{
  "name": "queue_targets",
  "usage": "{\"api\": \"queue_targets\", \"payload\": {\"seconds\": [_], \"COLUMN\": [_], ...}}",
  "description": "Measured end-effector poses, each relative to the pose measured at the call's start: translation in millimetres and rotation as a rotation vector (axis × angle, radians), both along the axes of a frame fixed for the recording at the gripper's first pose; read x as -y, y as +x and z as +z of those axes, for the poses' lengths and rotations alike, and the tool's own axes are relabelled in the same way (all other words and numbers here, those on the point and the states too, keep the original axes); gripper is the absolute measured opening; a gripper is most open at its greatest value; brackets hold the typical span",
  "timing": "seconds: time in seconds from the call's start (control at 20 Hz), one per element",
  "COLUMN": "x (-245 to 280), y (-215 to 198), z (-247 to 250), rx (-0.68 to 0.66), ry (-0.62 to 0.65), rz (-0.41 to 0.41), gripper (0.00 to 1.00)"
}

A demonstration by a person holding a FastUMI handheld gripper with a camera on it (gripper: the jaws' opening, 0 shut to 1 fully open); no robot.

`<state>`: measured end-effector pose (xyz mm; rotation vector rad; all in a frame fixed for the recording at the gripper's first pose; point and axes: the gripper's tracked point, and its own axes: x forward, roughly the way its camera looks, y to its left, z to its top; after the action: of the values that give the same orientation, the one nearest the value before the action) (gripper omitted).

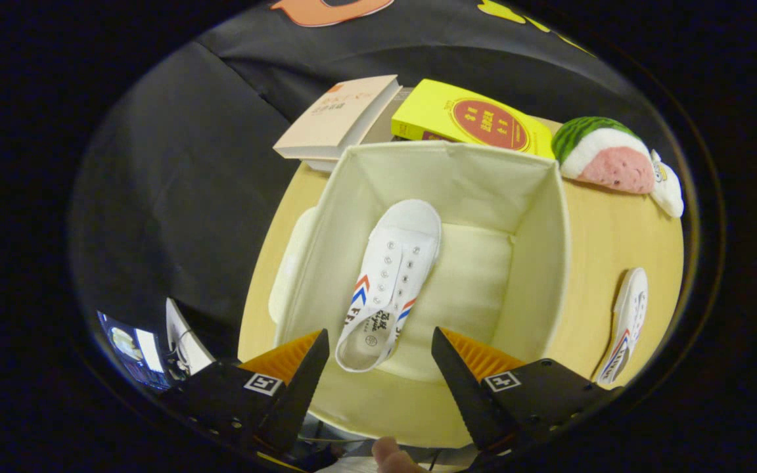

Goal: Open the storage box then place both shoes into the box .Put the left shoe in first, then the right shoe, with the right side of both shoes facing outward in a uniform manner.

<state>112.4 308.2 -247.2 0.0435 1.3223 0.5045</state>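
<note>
**One shoe in the box, one still out on the table**

The gripper hangs over the open storage box with its fingers spread wide and nothing between them. Just ahead of them, inside the box, a white canvas sneaker lies on the pale floor, its heel nearest the fingers and its toe pointing away. To my eye the first placing is done and the second shoe is the job in hand.

That second sneaker lies on its side on the round wooden table, outside the box's right wall. The next move, I judge, calls for swinging over to it, gripping it, and setting it beside the first, facing the same way.

By count: two sneakers, one box, two books behind it (a pale one and a yellow one) and one watermelon-slice plush toy.
</note>
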Motion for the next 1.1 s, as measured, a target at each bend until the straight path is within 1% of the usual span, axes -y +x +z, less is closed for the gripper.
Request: {"api": "queue_targets", "payload": {"seconds": [0.2, 0.3, 0.4, 0.6, 0.7, 0.8, 0.95, 1.1], "x": [56.8, 96.9, 139.4, 237.1, 287.8, 331.5, 380.4, 411.4], "y": [-8.8, -4.7, 0.3, 16.5, 27.2, 31.9, 30.8, 27.0], "z": [38.2, 44.7, 44.1, 18.0, -4.9, -28.6, -62.6, -87.4], "rx": [0.026, 0.049, 0.057, 0.042, 0.037, 0.04, -0.006, -0.048], "ry": [0.055, 0.048, 0.038, -0.015, -0.073, -0.149, -0.217, -0.26], "rz": [-0.005, -0.015, -0.043, -0.107, -0.151, -0.176, -0.183, -0.156], "gripper": [0.96, 0.96, 0.96, 0.96, 0.96, 0.96, 0.96, 0.96]}}
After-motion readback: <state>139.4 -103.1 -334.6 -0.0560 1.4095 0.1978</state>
